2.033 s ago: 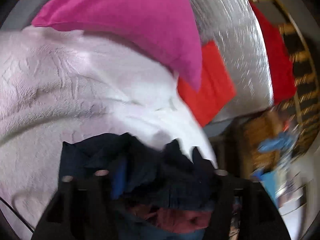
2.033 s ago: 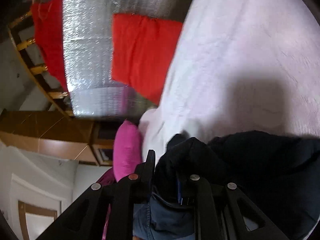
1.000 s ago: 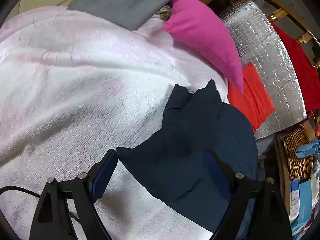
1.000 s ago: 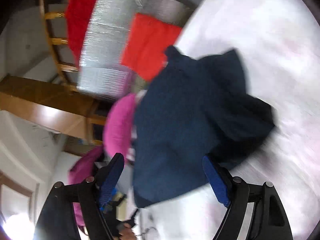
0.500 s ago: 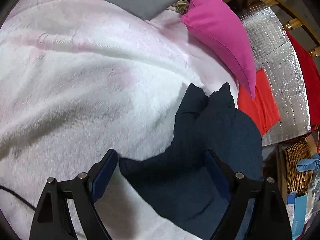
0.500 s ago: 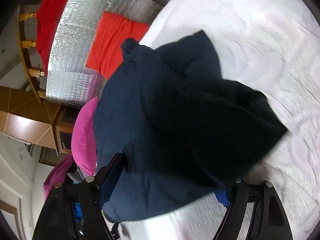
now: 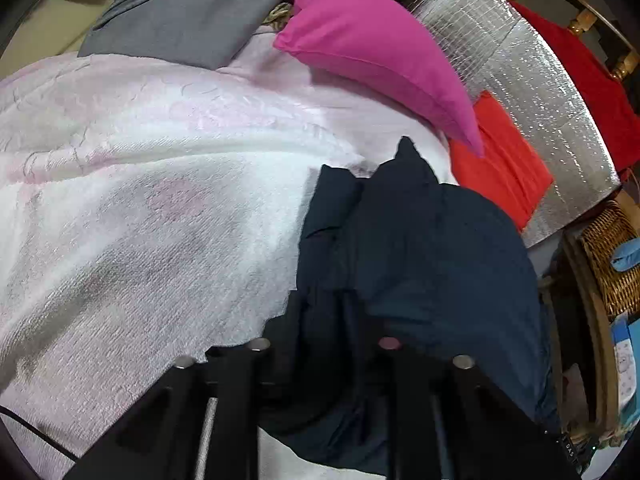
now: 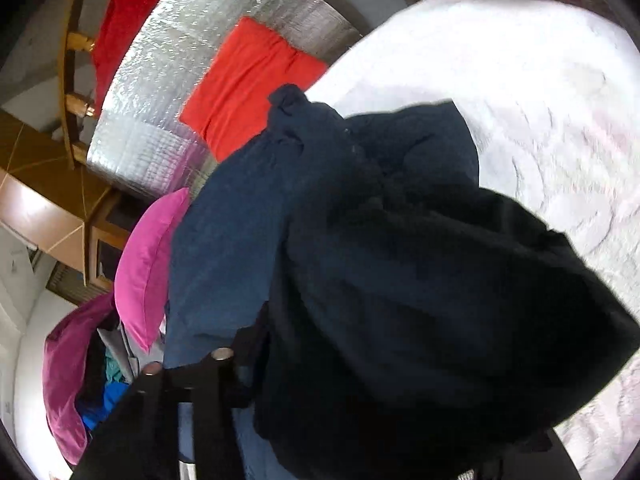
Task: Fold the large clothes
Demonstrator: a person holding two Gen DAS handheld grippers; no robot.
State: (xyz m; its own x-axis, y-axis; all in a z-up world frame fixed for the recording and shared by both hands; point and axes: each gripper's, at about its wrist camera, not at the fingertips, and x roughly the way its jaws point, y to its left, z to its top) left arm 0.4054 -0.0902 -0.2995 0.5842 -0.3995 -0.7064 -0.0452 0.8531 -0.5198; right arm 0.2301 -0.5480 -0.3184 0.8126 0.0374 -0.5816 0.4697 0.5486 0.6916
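A pink pillow [image 7: 372,52] lies on the white blanket [image 7: 140,184] beside a grey garment [image 7: 180,16].

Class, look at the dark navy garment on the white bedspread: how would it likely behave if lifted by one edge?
The navy garment would probably droop and sag: it lies in soft bunched folds. It looks light and thin, so likely easy to lift. On the textured bedspread it would probably drag, not slide.
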